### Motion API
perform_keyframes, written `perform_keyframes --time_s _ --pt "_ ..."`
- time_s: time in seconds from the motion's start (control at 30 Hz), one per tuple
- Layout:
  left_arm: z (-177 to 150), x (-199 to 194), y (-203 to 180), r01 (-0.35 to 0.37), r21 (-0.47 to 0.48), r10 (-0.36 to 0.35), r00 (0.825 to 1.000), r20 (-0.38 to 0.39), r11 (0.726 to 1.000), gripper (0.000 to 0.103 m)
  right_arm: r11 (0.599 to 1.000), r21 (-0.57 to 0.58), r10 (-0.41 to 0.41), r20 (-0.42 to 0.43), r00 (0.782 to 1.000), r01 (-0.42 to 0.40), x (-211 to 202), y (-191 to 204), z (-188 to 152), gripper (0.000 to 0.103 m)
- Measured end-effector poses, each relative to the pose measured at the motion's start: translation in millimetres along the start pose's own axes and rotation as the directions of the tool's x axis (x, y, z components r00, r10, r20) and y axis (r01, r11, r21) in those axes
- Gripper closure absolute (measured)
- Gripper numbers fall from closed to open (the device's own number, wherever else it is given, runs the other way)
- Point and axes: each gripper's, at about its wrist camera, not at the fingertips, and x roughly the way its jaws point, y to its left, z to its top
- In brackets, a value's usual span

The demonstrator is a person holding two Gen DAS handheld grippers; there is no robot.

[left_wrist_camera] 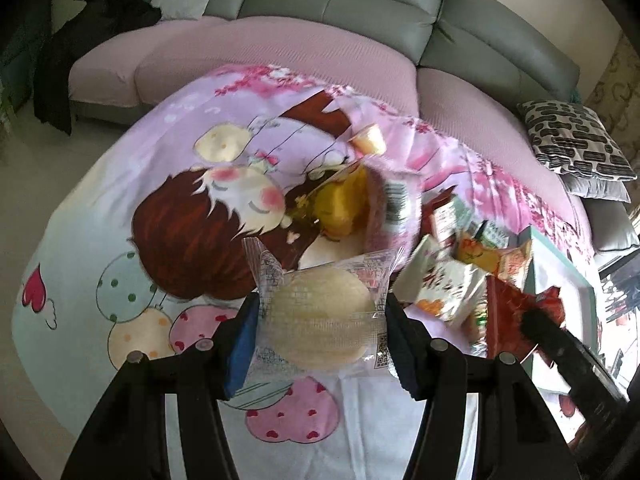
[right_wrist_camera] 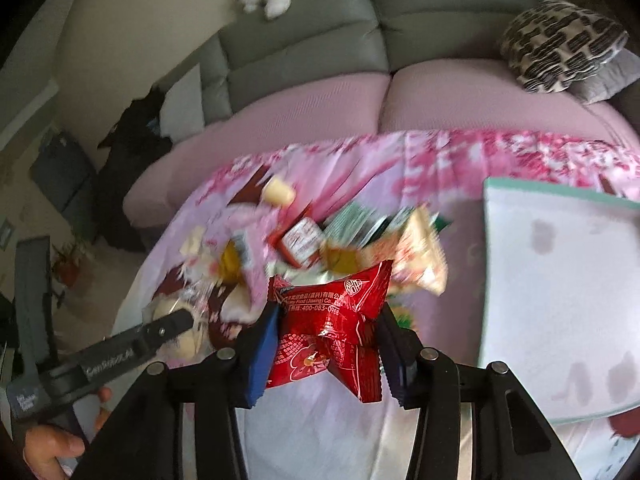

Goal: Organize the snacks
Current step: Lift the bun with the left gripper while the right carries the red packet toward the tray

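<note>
My left gripper is shut on a round pale pastry in a clear wrapper, held above the cartoon-print cloth. My right gripper is shut on a crumpled red snack packet, its blue pads pressing both sides. In the left wrist view the right gripper's finger shows at the lower right with the red packet. Behind both lies a pile of mixed snack packets, which the left wrist view also shows. The right wrist view is blurred.
A white tray with a teal rim lies right of the pile. A small jelly cup and a yellow cake in a pink wrapper lie farther back. A pink and grey sofa with a patterned cushion stands behind. A hand grips the left tool.
</note>
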Motion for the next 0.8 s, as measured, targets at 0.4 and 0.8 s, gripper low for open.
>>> perform_keyframes --time_s 0.4,0.8 --pt "26 -13 -80 0.061 0.178 -0.071 0.996 0.053 0.982 0.042 0.974 0.182 -0.155 0.104 0.982 0.135 -35 -73 37 0.053" --pt "42 -7 -186 0.148 0.38 -0.193 0.978 0.082 0.913 0.042 0.901 0.366 -0.298 0.125 0.946 0.235 -66 -162 46 0.053"
